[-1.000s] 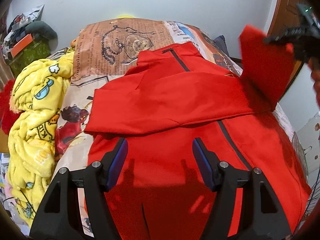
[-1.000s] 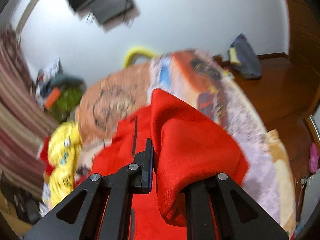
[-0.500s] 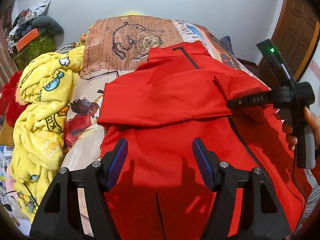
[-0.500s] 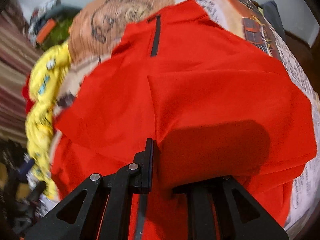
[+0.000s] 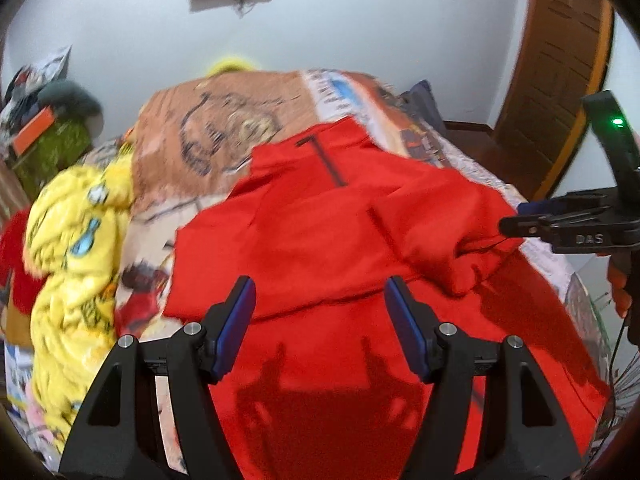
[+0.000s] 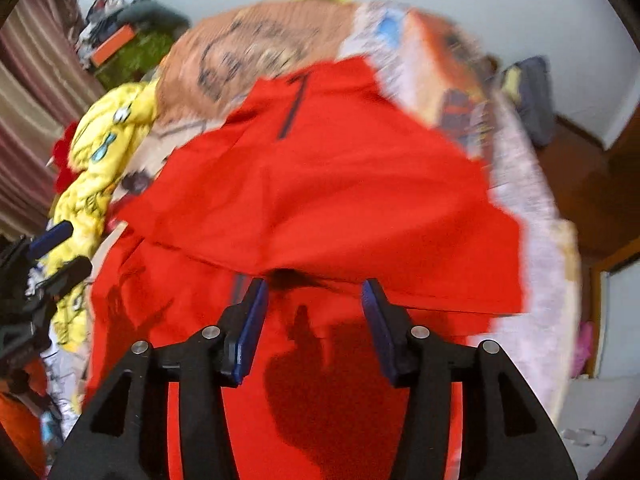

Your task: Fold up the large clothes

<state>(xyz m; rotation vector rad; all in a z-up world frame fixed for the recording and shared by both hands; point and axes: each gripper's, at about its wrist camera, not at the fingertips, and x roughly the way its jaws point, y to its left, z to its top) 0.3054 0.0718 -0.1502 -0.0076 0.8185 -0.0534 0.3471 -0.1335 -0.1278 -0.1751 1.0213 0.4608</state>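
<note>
Right wrist view shows my right fingers (image 6: 312,320) spread wide and holding nothing, the folded sleeve's edge lying just ahead of their tips on the red jacket (image 6: 320,184). My left fingers (image 5: 320,320) are likewise parted and empty above the jacket's lower body. To fold well, I should pinch the hem at both corners and carry it up evenly toward the collar. Blur makes the sleeve's lie uncertain, perhaps bunched. Beneath is the bed (image 5: 224,128); a yellow blanket (image 5: 72,240) sits leftward.
</note>
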